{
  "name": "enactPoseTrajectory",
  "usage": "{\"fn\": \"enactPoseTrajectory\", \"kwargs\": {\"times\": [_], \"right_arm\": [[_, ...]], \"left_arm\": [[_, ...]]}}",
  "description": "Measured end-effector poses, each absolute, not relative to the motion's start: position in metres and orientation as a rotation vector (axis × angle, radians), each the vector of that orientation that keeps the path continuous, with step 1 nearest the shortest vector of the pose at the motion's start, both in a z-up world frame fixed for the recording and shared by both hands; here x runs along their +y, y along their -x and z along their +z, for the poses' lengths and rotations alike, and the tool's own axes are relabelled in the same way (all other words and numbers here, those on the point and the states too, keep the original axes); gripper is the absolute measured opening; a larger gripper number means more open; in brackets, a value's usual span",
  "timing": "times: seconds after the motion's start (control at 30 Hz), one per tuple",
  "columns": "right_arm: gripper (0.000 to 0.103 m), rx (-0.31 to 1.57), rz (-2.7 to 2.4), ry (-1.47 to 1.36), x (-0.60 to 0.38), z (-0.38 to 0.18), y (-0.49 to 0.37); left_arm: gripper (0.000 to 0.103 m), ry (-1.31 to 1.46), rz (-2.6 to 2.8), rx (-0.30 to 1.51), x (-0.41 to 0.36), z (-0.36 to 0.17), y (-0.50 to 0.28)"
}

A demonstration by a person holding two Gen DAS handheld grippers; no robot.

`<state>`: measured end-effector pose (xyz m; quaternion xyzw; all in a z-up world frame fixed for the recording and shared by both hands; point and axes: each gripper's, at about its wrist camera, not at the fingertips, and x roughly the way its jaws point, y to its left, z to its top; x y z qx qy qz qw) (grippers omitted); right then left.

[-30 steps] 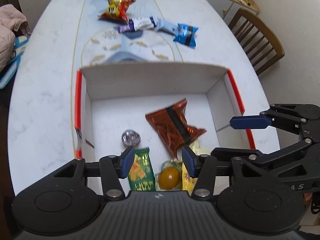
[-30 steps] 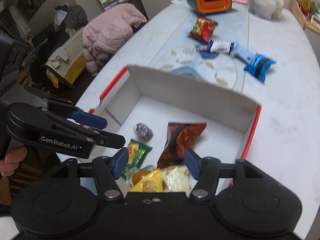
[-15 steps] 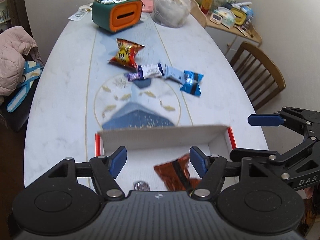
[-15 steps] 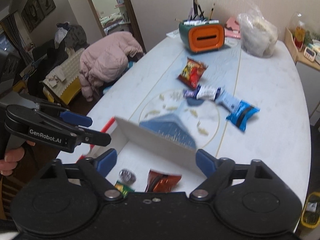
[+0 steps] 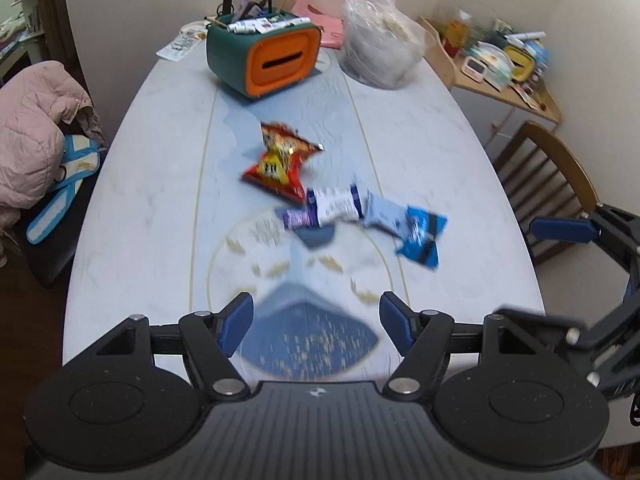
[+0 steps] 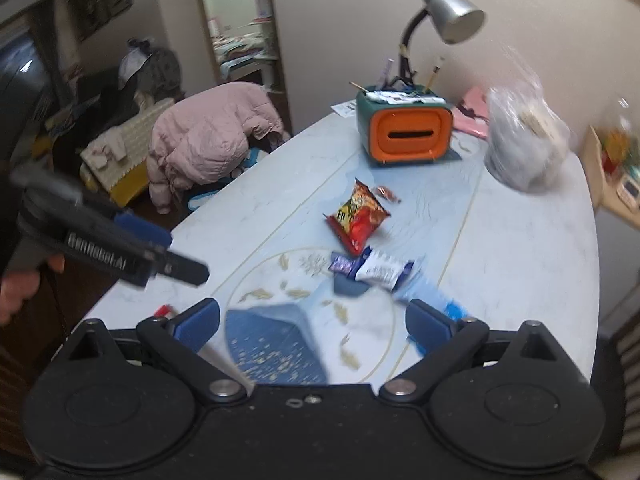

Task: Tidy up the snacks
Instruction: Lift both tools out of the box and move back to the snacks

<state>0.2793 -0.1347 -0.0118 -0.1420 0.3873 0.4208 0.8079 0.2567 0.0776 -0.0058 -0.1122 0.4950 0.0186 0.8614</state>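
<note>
Two grippers fill the bottom of their own views, both with nothing between the blue pads: the left gripper (image 5: pixel 316 322) stands with its jaws apart, and the right gripper (image 6: pixel 312 326) has its jaws spread very wide, having just been opening further. In the left wrist view the right gripper shows again at the right edge, and in the right wrist view the left gripper shows at the left edge with a hand (image 6: pixel 18 288) on its grip. Just beyond the pads lies the pale oval table (image 5: pixel 152 184), printed with a blue mountain and a gold ring, both blurred. Past that print, in the middle of each frame, the loose snacks lie in a slanting row. Nearest in the left wrist view, toward the right, is a bright blue packet (image 5: pixel 422 236); touching it on the left is a pale blue packet (image 5: pixel 382 214), then a white and purple wrapper (image 5: pixel 324 210) and, further up, a red and yellow crisp bag (image 5: pixel 280 160). In the right wrist view the bright blue packet sits partly hidden behind the right pad. Further back, in the upper middle, stands a green and orange desk organiser (image 5: pixel 264 56) with pens, a clear plastic bag (image 5: pixel 380 52) to its right, and a silver desk lamp (image 6: pixel 448 12) above it. A pink padded jacket (image 6: pixel 208 140) lies off the table at left, and a wooden chair (image 5: pixel 552 184) at right.
</note>
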Motion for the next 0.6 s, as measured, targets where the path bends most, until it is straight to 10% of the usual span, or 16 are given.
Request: {"fn": "enactPoseTrajectory", "kwargs": {"times": [0.6], "right_arm": [[0.094,0.872,1.089,0.610,-0.068,-0.101,-0.395]], "left_arm": [[0.069,0.319,0.120,1.128,0.103,-0.065,-0.376]]}}
